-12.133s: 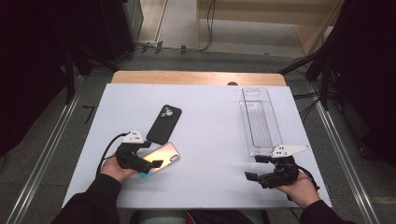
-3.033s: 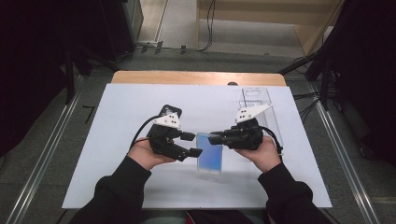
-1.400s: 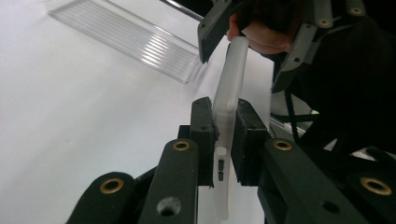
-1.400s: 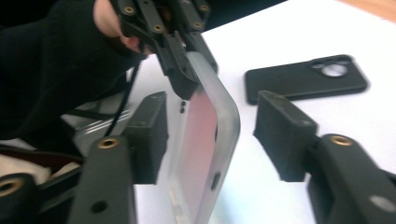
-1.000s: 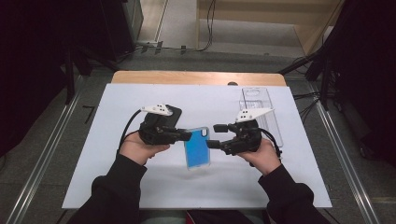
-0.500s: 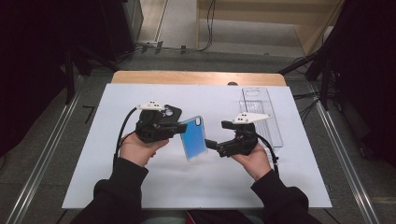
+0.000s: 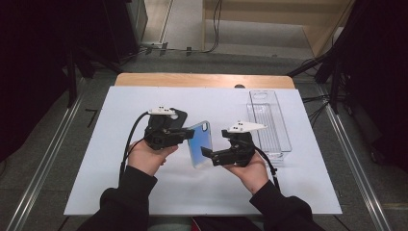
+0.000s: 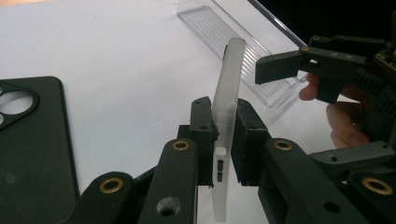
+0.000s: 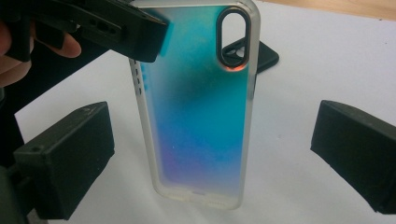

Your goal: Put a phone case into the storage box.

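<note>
A translucent phone case (image 7: 201, 142) with a blue iridescent back is held off the table, standing on edge. My left gripper (image 7: 186, 134) is shut on its upper side edge; in the left gripper view both pads clamp the case (image 8: 227, 93) near its button cutouts. My right gripper (image 7: 204, 153) is open at the case's lower end. In the right gripper view the case (image 9: 201, 107) hangs between the wide-apart jaws without touching either. A black phone case (image 7: 179, 115) lies flat on the table, partly hidden under my left gripper.
A clear plastic tray (image 7: 267, 120) stands at the right on the white table top (image 7: 120, 192). The black case (image 8: 28, 140) lies close beside my left gripper. A wooden edge (image 7: 202, 79) runs along the far side.
The left gripper has raised the blue case from a low, flatter pose to standing on edge. The right gripper has drawn slightly back and down, its jaws open.
</note>
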`<state>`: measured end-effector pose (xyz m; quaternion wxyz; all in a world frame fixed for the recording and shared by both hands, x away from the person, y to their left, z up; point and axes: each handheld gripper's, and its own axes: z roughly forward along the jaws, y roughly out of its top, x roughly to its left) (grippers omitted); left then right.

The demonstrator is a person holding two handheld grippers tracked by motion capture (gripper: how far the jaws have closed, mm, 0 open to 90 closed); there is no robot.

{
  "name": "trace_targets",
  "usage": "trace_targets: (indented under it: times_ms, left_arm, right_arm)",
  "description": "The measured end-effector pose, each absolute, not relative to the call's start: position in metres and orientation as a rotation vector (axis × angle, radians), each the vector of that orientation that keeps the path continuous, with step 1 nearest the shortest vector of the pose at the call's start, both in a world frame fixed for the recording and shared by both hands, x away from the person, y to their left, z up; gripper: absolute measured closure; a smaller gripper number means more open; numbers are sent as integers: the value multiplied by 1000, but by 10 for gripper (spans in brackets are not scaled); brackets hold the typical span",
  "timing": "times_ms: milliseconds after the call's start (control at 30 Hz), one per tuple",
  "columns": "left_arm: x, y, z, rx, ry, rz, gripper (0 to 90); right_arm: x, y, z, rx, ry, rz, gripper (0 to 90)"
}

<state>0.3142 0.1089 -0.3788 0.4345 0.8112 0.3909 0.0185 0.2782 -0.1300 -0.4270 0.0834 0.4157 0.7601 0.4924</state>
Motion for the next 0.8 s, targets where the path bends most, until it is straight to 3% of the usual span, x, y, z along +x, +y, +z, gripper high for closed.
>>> trace_targets:
  times_ms: [800]
  left_arm:
    - [302, 90, -383, 2014, 975, -1, 803]
  right_arm:
    - [275, -104, -437, 1313, 2214, 1375, 0]
